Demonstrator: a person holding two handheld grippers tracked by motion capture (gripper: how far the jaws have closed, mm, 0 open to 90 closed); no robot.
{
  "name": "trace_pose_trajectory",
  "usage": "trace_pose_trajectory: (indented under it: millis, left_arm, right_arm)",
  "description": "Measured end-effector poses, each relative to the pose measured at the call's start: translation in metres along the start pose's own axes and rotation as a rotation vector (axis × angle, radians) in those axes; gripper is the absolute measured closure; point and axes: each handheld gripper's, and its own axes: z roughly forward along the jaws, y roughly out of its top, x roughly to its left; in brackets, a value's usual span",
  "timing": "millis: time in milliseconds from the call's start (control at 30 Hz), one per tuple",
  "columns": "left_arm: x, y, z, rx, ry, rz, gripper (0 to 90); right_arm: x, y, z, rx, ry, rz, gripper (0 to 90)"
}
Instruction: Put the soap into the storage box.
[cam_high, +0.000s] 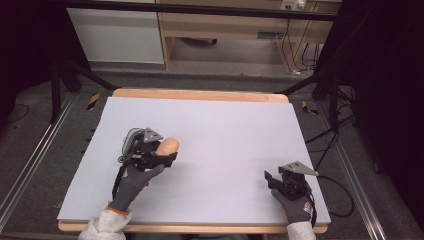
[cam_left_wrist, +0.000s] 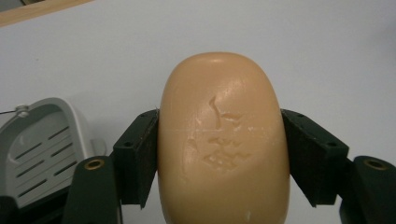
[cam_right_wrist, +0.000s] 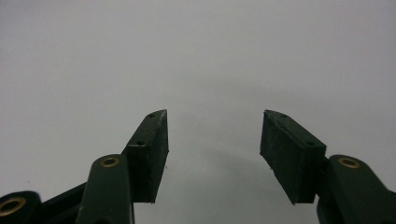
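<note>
A peach-coloured bar of soap (cam_left_wrist: 223, 140) with a worn stamp on its face sits between the two black pads of my left gripper (cam_left_wrist: 220, 117), which is shut on its sides. In the high view the soap (cam_high: 170, 145) is held at the left middle of the white board (cam_high: 225, 125), with the left gripper (cam_high: 167, 156) behind it. A grey slotted soap dish (cam_left_wrist: 42, 140) lies just to the left of the jaws, and the same soap dish (cam_high: 132, 136) is partly hidden by the gripper. My right gripper (cam_right_wrist: 214, 119) stands open over bare board, and that right gripper (cam_high: 271, 178) is near the front right.
The board lies on a wooden table whose edge (cam_high: 200, 94) shows at the back. Metal rails (cam_high: 30, 160) and black stand legs flank the table. Cables (cam_high: 340, 195) trail on the floor at the right.
</note>
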Motion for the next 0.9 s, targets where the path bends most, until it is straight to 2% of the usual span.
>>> trace_pose_trajectory:
  millis: [400, 467, 900]
  left_arm:
    - [0.030, 0.000, -0.018, -0.008, 0.068, -0.024, 31.7]
    - [0.038, 0.000, -0.020, -0.015, 0.079, -0.040, 31.7]
    - [0.067, -0.006, -0.010, -0.008, 0.130, -0.115, 31.7]
  right_arm:
    - [-0.001, 0.000, 0.001, 0.000, -0.002, -0.001, 41.8]
    - [0.000, 0.000, 0.001, 0.001, -0.002, 0.001, 41.8]
    - [0.000, 0.000, 0.001, 0.005, 0.000, 0.002, 41.8]
